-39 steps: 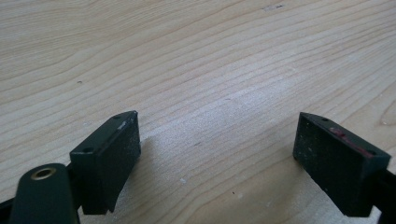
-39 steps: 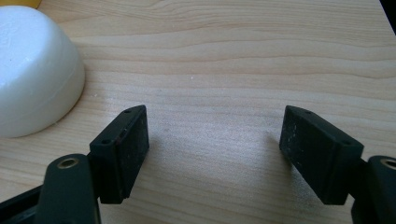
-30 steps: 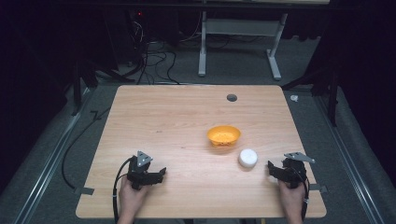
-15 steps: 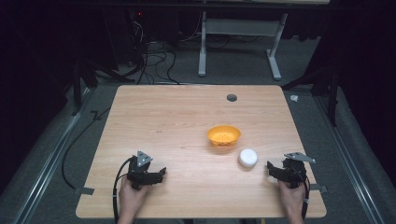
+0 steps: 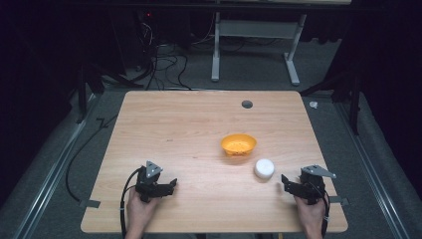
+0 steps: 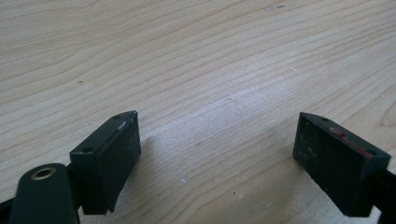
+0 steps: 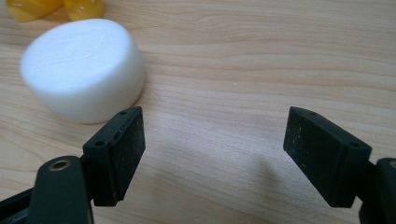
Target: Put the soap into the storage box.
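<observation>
An orange bowl (image 5: 239,144) stands right of the middle of the wooden table (image 5: 174,124). A white round puck (image 5: 264,168) lies just in front of it, to its right. My right gripper (image 5: 284,181) rests at the front right edge, pointing left at the puck from a short way off. Its jaws have just been opening and nothing is between them. In the right gripper view (image 7: 212,144) the puck (image 7: 84,65) lies beyond the left jaw, with the bowl (image 7: 51,7) behind it. My left gripper (image 5: 171,184) is at the front left, open over bare wood (image 6: 217,154).
A dark round hole (image 5: 247,104) is in the table near its far edge. Beyond the table stand a white frame's legs (image 5: 254,45) and tangled cables (image 5: 164,64) on the floor. Metal rails (image 5: 50,174) run along both sides.
The right gripper's jaws stand a little wider apart than before. Both hands, the bowl and the puck have kept their places.
</observation>
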Motion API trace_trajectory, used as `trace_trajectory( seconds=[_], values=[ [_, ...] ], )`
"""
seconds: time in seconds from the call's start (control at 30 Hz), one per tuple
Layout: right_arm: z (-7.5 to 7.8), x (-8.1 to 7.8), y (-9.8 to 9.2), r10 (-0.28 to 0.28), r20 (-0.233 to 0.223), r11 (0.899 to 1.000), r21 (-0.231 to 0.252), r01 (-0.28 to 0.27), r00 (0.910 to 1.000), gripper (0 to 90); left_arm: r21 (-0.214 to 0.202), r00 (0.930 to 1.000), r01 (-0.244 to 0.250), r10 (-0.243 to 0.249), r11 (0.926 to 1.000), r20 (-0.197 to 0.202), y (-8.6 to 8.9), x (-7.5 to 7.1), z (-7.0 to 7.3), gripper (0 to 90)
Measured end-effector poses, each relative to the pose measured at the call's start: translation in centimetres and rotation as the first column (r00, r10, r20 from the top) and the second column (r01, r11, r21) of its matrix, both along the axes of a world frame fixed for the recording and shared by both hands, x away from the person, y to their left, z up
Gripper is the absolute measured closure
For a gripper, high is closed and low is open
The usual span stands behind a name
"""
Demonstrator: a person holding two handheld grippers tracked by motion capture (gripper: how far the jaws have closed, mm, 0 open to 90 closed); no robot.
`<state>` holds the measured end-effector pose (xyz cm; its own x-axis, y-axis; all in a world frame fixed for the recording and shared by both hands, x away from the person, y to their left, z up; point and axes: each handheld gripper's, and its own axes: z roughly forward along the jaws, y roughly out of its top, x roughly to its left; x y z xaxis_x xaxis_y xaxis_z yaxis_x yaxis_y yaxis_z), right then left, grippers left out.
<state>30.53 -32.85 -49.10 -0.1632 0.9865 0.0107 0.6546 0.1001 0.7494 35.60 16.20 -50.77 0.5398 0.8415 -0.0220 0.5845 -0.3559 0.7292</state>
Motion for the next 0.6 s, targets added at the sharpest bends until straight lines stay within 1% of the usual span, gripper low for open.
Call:
trace_trajectory(
  seconds=[0.17,0.37,0.57,0.6],
  values=[
    [0.4,-0.4,0.8,0.027,0.008,1.000,0.005,-0.027,0.9996,21.3,0.000,1.0000,0.000,0.000,1.0000,0.000,0.0,0.0,0.0,15.4],
    [0.5,-0.8,1.4,0.037,0.017,0.999,0.014,-0.038,0.9992,19.7,0.000,1.0000,0.000,0.000,1.0000,0.000,0.0,0.0,0.0,15.4],
    [0.7,-1.0,2.0,0.058,0.023,0.998,0.018,-0.059,0.9980,18.7,0.000,1.0000,0.000,0.000,1.0000,0.000,0.0,0.0,0.0,15.4],
    [0.8,-1.1,2.3,0.070,0.027,0.997,0.019,-0.070,0.9972,18.5,0.000,1.0000,0.000,0.000,1.0000,0.000,0.0,0.0,0.0,15.4]
  ],
)
